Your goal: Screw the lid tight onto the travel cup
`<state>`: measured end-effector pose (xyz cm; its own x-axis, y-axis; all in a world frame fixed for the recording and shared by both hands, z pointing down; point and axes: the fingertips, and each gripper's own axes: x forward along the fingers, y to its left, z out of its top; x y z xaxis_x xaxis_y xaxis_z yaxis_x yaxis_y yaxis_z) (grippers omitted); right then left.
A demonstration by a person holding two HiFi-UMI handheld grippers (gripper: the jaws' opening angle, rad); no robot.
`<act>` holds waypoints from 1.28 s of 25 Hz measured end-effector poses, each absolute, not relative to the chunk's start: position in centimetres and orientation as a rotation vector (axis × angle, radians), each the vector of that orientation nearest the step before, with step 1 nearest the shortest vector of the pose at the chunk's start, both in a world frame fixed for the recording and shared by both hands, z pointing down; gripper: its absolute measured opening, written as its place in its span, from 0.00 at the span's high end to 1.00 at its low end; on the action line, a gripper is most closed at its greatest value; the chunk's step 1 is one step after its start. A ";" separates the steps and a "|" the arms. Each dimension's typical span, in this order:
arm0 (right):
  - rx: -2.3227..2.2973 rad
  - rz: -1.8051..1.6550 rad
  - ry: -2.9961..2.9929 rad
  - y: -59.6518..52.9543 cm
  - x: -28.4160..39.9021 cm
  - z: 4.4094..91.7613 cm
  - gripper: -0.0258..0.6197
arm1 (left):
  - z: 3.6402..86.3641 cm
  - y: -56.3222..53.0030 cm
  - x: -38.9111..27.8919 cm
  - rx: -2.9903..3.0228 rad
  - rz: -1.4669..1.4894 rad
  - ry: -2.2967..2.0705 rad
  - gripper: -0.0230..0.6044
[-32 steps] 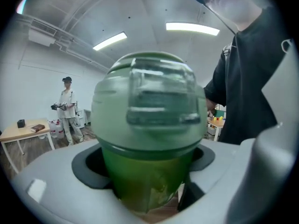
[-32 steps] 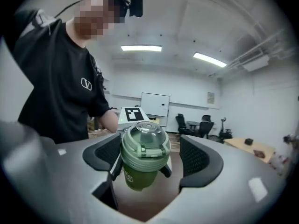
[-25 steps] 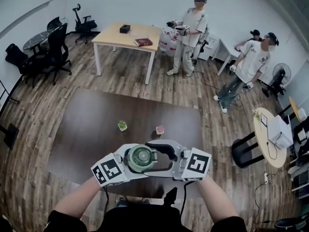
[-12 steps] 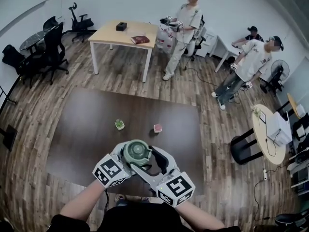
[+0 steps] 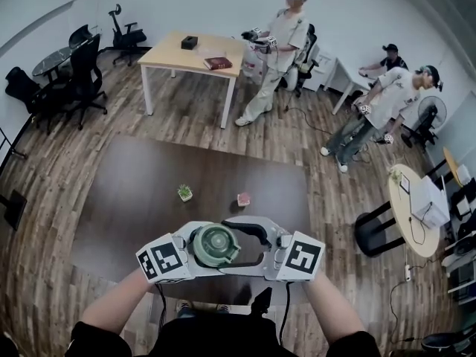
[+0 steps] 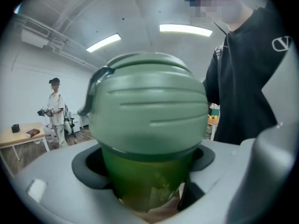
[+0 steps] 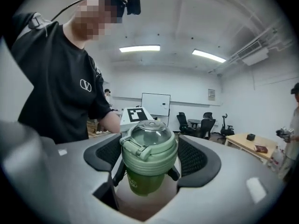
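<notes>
Beyond the cup (image 5: 216, 244), only a small plant (image 5: 184, 193) and pink block (image 5: 244, 198) interrupt the table (image 5: 134, 199).

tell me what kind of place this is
Probably an office-style lab or workroom: swivel chairs, a light wooden table, a whiteboard, and another person standing with handheld devices.

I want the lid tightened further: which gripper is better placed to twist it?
Right. The right gripper has its jaws either side of the lid, while the left gripper is shut on the travel cup body, bracing it.
</notes>
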<state>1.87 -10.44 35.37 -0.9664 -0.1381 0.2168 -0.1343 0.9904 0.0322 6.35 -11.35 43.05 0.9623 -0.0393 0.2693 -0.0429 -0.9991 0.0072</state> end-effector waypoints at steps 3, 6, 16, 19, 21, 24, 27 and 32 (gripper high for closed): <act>0.332 -0.041 -2.915 -11.8 1.8 35.6 0.38 | 43.1 -13.0 6.0 3.080 0.424 -0.214 0.29; 0.511 0.068 -2.937 -12.2 1.6 36.3 0.38 | 43.9 -13.3 5.6 3.037 0.414 -0.294 0.30; 0.743 0.274 -2.971 -13.5 2.6 37.6 0.38 | 44.1 -16.3 3.7 2.988 0.284 -0.618 0.29; 0.989 0.275 -2.922 -14.6 6.8 38.5 0.38 | 43.9 -18.3 0.4 2.965 0.266 -0.888 0.29; 1.252 0.247 -2.832 -15.5 10.8 39.5 0.49 | 44.2 -19.0 -2.1 2.923 0.254 -1.044 0.29; 1.624 0.075 -2.588 -15.7 17.0 40.9 0.95 | 45.0 -19.3 -5.1 2.858 0.239 -1.187 0.29; 1.947 0.057 -2.348 -15.3 23.9 42.5 0.95 | 45.1 -19.6 -8.5 2.796 0.205 -1.367 0.29; 2.187 0.128 -2.194 -13.7 30.9 44.6 0.95 | 45.4 -19.9 -14.5 2.640 0.143 -1.636 0.29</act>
